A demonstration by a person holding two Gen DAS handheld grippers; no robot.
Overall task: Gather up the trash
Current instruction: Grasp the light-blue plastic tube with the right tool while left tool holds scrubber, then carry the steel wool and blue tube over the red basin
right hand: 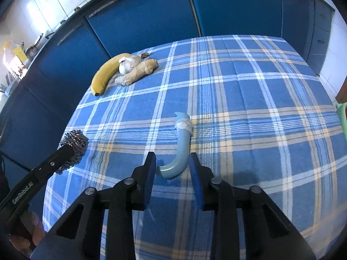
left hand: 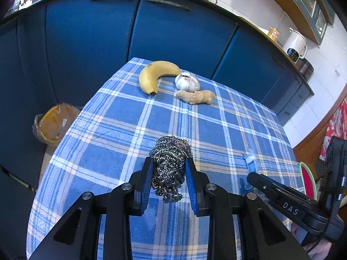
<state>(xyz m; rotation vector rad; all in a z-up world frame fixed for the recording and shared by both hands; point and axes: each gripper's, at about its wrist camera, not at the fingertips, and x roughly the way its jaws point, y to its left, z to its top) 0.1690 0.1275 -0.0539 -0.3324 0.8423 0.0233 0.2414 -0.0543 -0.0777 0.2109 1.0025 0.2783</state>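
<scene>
Left wrist view: your left gripper (left hand: 169,173) jaws clamp the steel scourer (left hand: 171,164); right gripper (right hand: 172,169) jaws straddle the blue curved piece (right hand: 181,151) on the table (right hand: 249,108), not gripping

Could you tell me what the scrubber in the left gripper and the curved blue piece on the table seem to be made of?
Scrubber: coiled steel wire, judging by its shiny grey curls. Curved blue piece: probably glossy plastic, smooth and faintly reflective, with whitish wrap near one end.
</scene>
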